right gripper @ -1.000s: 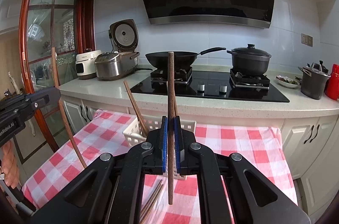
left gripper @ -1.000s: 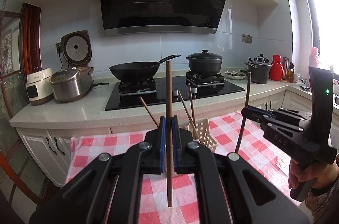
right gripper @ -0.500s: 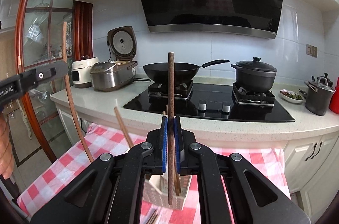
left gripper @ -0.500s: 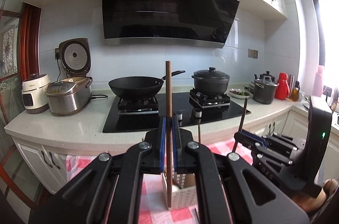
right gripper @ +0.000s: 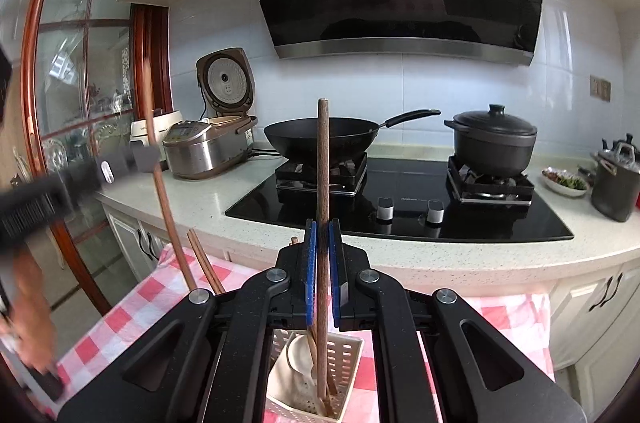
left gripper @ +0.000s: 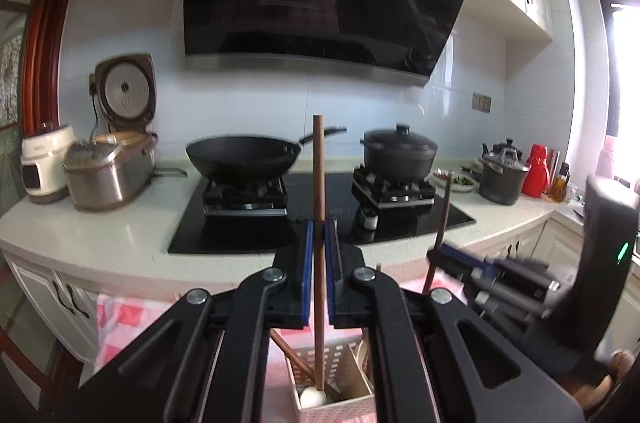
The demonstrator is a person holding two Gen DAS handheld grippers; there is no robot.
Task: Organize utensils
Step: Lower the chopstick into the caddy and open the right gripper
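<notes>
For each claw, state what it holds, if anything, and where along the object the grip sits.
The left claw grips a brown chopstick near its middle. The right claw likewise grips another chopstick near its middle. Both stand upright.

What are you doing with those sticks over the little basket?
A person is tidying utensils with two handheld grippers. The left gripper has its jaws shut on one upright chopstick, and the right gripper is shut on another chopstick. Both sticks hang over the white basket, which already holds chopsticks and a spoon.
</notes>
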